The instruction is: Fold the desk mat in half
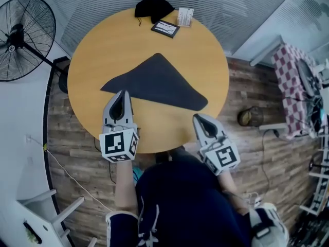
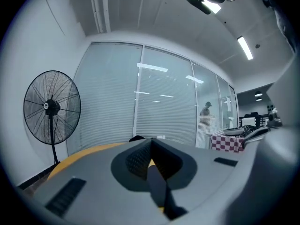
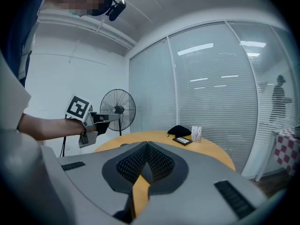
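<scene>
So the left gripper [image 1: 122, 98] has its jaws pressed together with nothing pinched in them. It's hanging over the near-left part of the tabletop [image 1: 103, 40], tip right above the near edge of the desk mat [image 1: 157, 81]. In its own view there's a dark strip showing through the slit under the jaws. We think that's just the mat lying underneath, but it's too blurry there to swear by it. The right gripper [image 1: 199, 120] is closed up and empty too, sitting at the near-right edge of the tabletop. Its tip is just beside the mat's near-right corner, and only orange table shows through its slit. The mat itself lies around the middle of the tabletop as a dark triangle, with one point toward the far edge, one toward the left edge and one toward the near-right. Up at the far edge we've got a black cloth lump [image 1: 153, 6], a flat dark pad [image 1: 165, 28] just in front of it and a small white box [image 1: 185, 17] to its right, all well apart from the mat. A standing fan [image 1: 23, 37] is on the floor off the table's left side.
</scene>
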Motion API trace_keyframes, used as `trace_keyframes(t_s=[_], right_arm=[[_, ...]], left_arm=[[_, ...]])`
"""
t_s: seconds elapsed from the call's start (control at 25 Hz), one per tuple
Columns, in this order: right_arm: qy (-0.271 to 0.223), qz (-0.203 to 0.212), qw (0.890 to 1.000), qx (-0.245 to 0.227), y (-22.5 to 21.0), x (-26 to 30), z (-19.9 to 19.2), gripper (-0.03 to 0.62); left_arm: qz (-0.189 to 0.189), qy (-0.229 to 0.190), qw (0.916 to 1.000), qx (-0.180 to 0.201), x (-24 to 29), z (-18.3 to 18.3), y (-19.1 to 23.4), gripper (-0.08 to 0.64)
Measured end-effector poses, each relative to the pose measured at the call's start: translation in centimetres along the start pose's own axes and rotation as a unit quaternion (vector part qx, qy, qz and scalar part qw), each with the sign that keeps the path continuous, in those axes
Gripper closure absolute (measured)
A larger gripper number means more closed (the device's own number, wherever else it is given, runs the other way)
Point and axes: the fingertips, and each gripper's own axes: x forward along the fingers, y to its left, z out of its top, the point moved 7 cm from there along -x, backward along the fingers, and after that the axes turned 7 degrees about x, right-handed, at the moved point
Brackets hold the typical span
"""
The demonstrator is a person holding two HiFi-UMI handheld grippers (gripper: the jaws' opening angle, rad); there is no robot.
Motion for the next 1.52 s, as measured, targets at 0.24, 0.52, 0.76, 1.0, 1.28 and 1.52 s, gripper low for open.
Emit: trace_keyframes(t_s=[0.24,0.52,0.76,1.0,1.28,1.52], right_arm=[[-0.003,0.002,1.000,-0.003,1.0,-1.0,0.1,0.589],[-0.006,0.009,1.000,-0.011,2.4,-1.5,0.9,0.589],[-0.008,0.000,1.000,-0.021,2.3,-2.3,1.6,0.589],[-0.001,-0.020,0.999,-0.025,2.0,-3.0,1.9,0.589],[0.009,-0.031,0.999,-0.036,1.3,-3.4,2.6,0.589],[-0.008,-0.067,0.996,-0.050,-0.4,-3.4,4.6,0.589]], left_arm=[[0.012,-0.008,0.9998,0.013,-4.5,0.1,0.1,0.558],[0.013,-0.012,0.9995,0.027,-9.3,0.1,1.0,0.558],[0.026,-0.002,0.9993,0.027,-12.6,-0.3,1.3,0.558],[0.045,0.009,0.9989,0.010,-14.5,-1.3,1.7,0.558],[0.071,0.034,0.9969,0.003,-16.0,-2.6,1.8,0.558],[0.095,0.031,0.9947,-0.026,-17.2,-2.6,1.9,0.557]])
